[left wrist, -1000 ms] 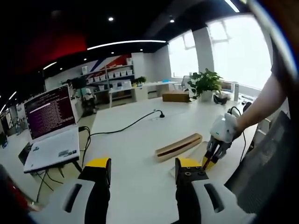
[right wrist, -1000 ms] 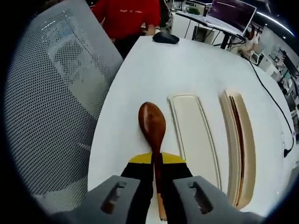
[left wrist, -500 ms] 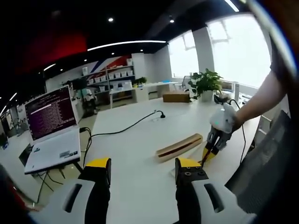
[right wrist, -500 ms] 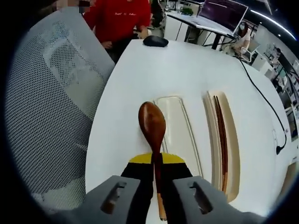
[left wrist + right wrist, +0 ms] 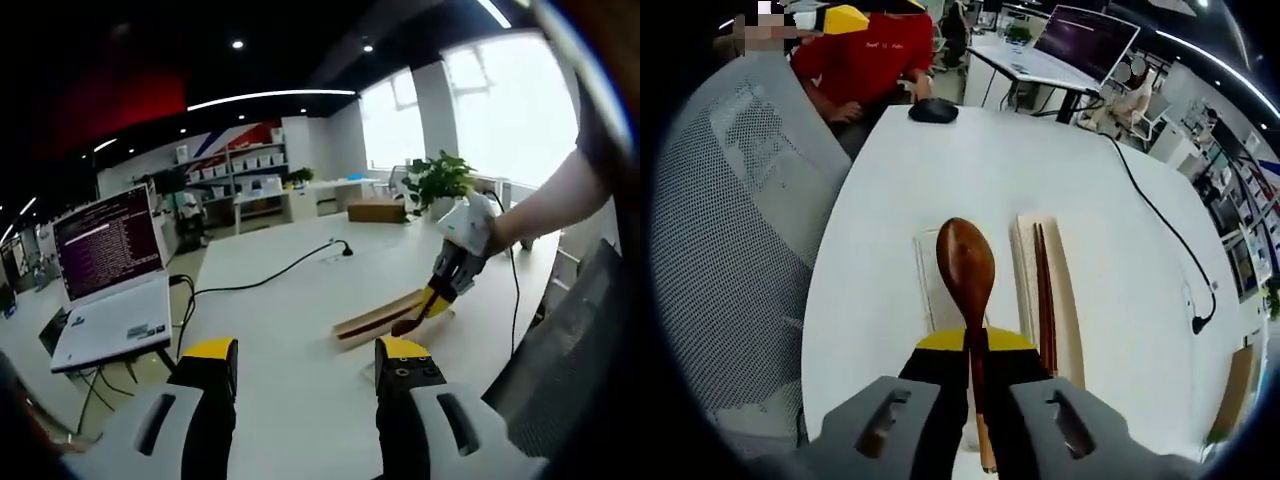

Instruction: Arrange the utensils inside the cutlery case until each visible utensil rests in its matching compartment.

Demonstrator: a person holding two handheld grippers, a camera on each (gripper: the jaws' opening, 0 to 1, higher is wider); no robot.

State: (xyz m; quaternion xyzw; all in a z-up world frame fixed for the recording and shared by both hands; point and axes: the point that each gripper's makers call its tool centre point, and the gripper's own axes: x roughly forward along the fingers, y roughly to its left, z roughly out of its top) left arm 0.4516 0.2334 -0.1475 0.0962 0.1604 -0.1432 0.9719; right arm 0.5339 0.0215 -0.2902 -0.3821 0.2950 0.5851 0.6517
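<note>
My right tongs (image 5: 973,352) grip one wooden spoon (image 5: 966,268) above the desk (image 5: 1110,250), over two case halves (image 5: 1048,290); one holds chopsticks (image 5: 1042,290). My left tongs (image 5: 305,360) are open, holding nothing. The pale half under the spoon is mostly hidden.

White table (image 5: 880,230) — carries cutlery case (image 5: 1055,300), lid (image 5: 932,285), mouse (image 5: 933,110), laptop (image 5: 110,300), cable (image 5: 265,275).
</note>
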